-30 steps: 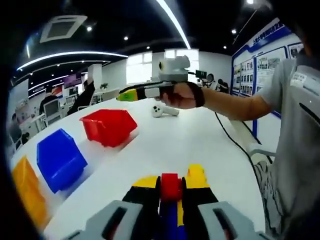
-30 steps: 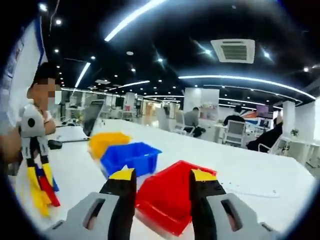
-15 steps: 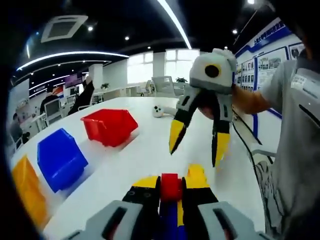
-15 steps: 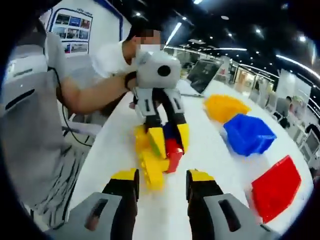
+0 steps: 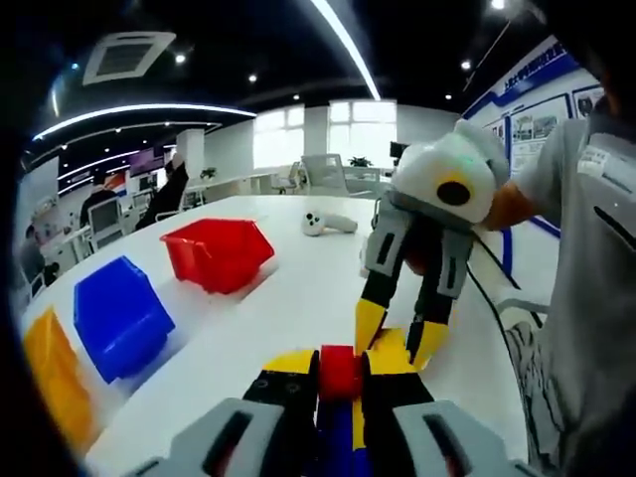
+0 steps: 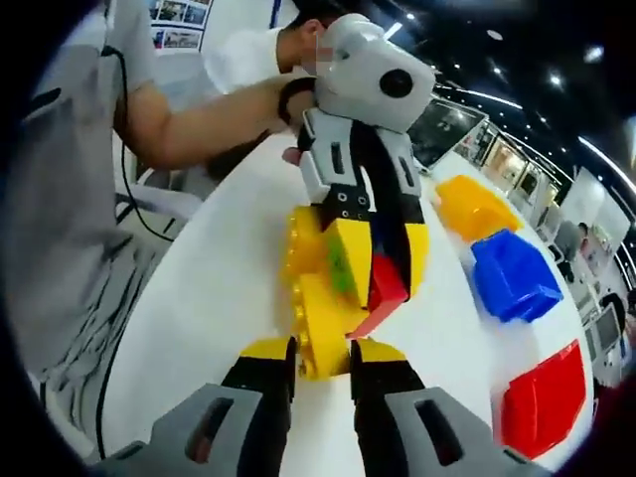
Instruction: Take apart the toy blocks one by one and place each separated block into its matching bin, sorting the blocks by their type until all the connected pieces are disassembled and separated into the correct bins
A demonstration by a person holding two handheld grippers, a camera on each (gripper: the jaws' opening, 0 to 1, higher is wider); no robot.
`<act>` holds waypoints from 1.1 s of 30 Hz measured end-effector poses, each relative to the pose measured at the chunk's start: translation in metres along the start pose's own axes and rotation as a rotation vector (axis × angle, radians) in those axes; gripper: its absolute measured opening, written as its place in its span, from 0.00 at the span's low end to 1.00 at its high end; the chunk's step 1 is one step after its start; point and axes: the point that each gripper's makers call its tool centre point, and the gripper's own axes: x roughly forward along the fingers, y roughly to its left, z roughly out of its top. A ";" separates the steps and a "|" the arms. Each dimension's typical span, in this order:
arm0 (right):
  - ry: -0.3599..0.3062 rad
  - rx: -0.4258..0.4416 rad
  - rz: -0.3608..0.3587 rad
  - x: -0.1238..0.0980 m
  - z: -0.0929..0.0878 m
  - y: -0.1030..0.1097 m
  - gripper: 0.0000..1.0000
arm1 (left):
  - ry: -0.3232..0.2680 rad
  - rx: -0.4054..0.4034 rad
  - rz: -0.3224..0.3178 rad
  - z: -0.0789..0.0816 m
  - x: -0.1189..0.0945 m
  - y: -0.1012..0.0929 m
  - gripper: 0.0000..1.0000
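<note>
One white desk carrying three bins: red, blue, yellow. Block stack above desk, clamped in left gripper. Right gripper, jaws narrow, straddles the stack's yellow block. White controller beyond.

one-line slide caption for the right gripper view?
Right gripper closes in on the yellow block of a block cluster clamped by the left gripper, colored bins alongside.

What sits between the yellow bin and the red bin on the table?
The blue bin sits between the yellow bin and the red bin; both the right gripper view and the left gripper view show it.
</note>
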 end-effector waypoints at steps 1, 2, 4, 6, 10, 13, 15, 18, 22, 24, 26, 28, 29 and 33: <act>0.025 -0.026 0.031 -0.001 -0.004 0.007 0.19 | 0.001 0.000 0.002 0.000 0.000 0.000 0.19; 0.014 -0.048 0.050 0.002 -0.001 0.014 0.19 | 0.001 -0.017 0.053 0.000 -0.001 0.009 0.19; 0.098 -0.163 -0.063 0.004 -0.010 0.007 0.18 | -0.003 -0.007 0.028 0.000 -0.001 0.005 0.19; 0.074 -0.211 -0.087 0.005 -0.002 0.017 0.18 | -0.006 -0.005 0.027 0.000 0.000 0.006 0.19; 0.031 -0.199 -0.110 -0.004 0.006 0.025 0.18 | -0.009 -0.009 0.030 0.000 0.000 0.006 0.19; 0.029 -0.187 -0.123 -0.013 0.007 0.021 0.18 | -0.004 -0.008 0.030 0.000 0.001 0.006 0.19; 0.025 -0.175 -0.120 -0.017 0.008 0.020 0.19 | -0.005 -0.009 0.030 0.000 0.000 0.006 0.19; 0.018 -0.165 -0.121 -0.022 0.009 0.018 0.19 | -0.011 -0.010 0.030 0.001 0.000 0.005 0.19; -0.070 -0.121 -0.125 -0.037 0.024 0.008 0.19 | -0.014 -0.014 0.036 0.001 0.000 0.006 0.19; -0.142 -0.070 -0.140 -0.050 0.038 -0.004 0.19 | -0.014 -0.015 0.038 0.001 -0.001 0.006 0.19; -0.190 -0.052 -0.176 -0.062 0.049 -0.019 0.19 | -0.014 -0.015 0.039 0.001 -0.001 0.006 0.19; -0.255 -0.010 -0.222 -0.075 0.064 -0.040 0.19 | -0.014 -0.015 0.038 0.001 -0.001 0.005 0.19; -0.283 0.010 -0.238 -0.078 0.069 -0.047 0.19 | -0.013 -0.015 0.038 0.000 -0.001 0.005 0.19; -0.514 0.209 -0.326 -0.089 0.099 -0.106 0.19 | -0.014 -0.015 0.040 0.000 -0.001 0.004 0.19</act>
